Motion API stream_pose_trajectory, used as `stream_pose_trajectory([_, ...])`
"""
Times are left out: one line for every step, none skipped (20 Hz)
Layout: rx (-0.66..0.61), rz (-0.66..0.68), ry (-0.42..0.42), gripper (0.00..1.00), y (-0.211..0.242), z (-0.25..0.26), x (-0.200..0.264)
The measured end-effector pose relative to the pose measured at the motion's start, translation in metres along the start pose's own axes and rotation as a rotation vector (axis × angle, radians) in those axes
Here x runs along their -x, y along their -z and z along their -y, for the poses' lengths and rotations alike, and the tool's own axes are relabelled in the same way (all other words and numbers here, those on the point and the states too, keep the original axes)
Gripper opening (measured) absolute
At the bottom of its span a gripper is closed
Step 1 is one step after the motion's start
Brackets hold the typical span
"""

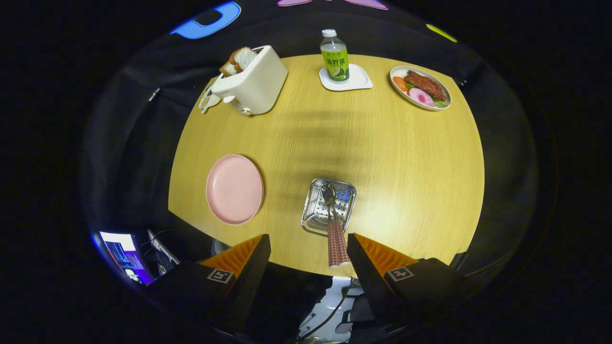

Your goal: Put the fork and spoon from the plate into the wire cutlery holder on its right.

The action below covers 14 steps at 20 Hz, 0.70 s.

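Claw [308,248] wide open, empty, above worktop [406,167] near edge. Fork and spoon with red checked handles [336,241] in perforated steel wire cutlery holder [329,205], just ahead between fingers. Round pink plate [234,189] bare, left of holder

staged dining booth | black cloth wall [119,143] — wooden table [382,157] — toaster [256,81], monitor [125,255]
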<state>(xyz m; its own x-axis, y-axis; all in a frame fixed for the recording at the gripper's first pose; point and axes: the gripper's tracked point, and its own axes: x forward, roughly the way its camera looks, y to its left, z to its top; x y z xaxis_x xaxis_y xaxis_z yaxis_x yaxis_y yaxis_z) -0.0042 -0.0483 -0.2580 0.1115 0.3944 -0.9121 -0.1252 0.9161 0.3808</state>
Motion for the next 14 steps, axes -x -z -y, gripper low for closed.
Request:
stream_pose_trajectory([-0.005, 0.039, 0.003, 1.00, -0.002, -0.001, 0.002])
stream_pose_trajectory([-0.010, 0.080, 0.005, 1.00, -0.004, -0.003, 0.007])
stream_pose_trajectory([-0.012, 0.118, 0.005, 1.00, -0.005, -0.007, 0.011])
stream_pose_trajectory([-0.009, 0.161, 0.002, 1.00, -0.009, -0.011, 0.017])
stream_pose_trajectory([-0.002, 0.195, 0.005, 1.00, -0.001, -0.016, 0.014])
stream_pose_trajectory([0.008, 0.226, 0.007, 1.00, -0.003, -0.017, 0.019])
stream_pose_trajectory([0.019, 0.263, 0.014, 1.00, -0.005, -0.017, 0.023])
stream_pose_trajectory([0.025, 0.300, 0.017, 1.00, -0.007, -0.018, 0.028])
stream_pose_trajectory([0.029, 0.340, 0.013, 1.00, -0.011, -0.020, 0.035])
stream_pose_trajectory([0.037, 0.383, 0.008, 1.00, -0.017, -0.021, 0.042])
stream_pose_trajectory([0.047, 0.424, 0.014, 1.00, -0.020, -0.020, 0.051])
stream_pose_trajectory([0.058, 0.464, 0.019, 1.00, -0.024, -0.019, 0.058])
stream_pose_trajectory([0.064, 0.511, 0.021, 1.00, -0.028, -0.018, 0.068])
stream_pose_trajectory([0.073, 0.558, 0.021, 1.00, -0.032, -0.019, 0.078])
